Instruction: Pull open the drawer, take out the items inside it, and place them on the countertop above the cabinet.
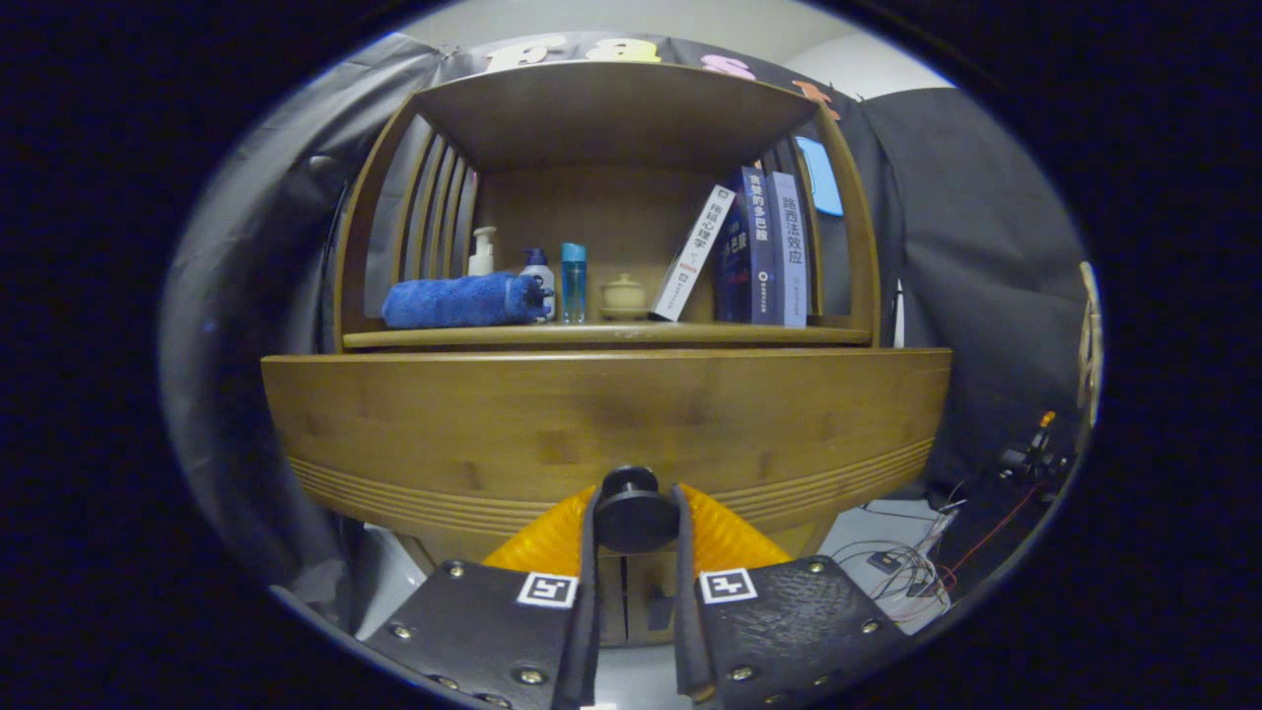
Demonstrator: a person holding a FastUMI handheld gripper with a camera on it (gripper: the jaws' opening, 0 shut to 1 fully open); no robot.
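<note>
The wooden drawer front [606, 424] spans the view just ahead of the fingers. Its round dark knob [633, 513] sits between my two fingers, and my gripper [634, 521] is shut on it from both sides. The inside of the drawer is hidden behind the front panel. Above the drawer runs the countertop [611, 336], a wooden shelf under a curved roof.
On the countertop lie a rolled blue towel [458, 301], a pump bottle [482, 252], a blue-capped bottle [538, 271], a teal bottle [574, 283], a small lidded pot [624, 294] and three books [754, 247]. Cables [902, 567] trail on the floor to the right.
</note>
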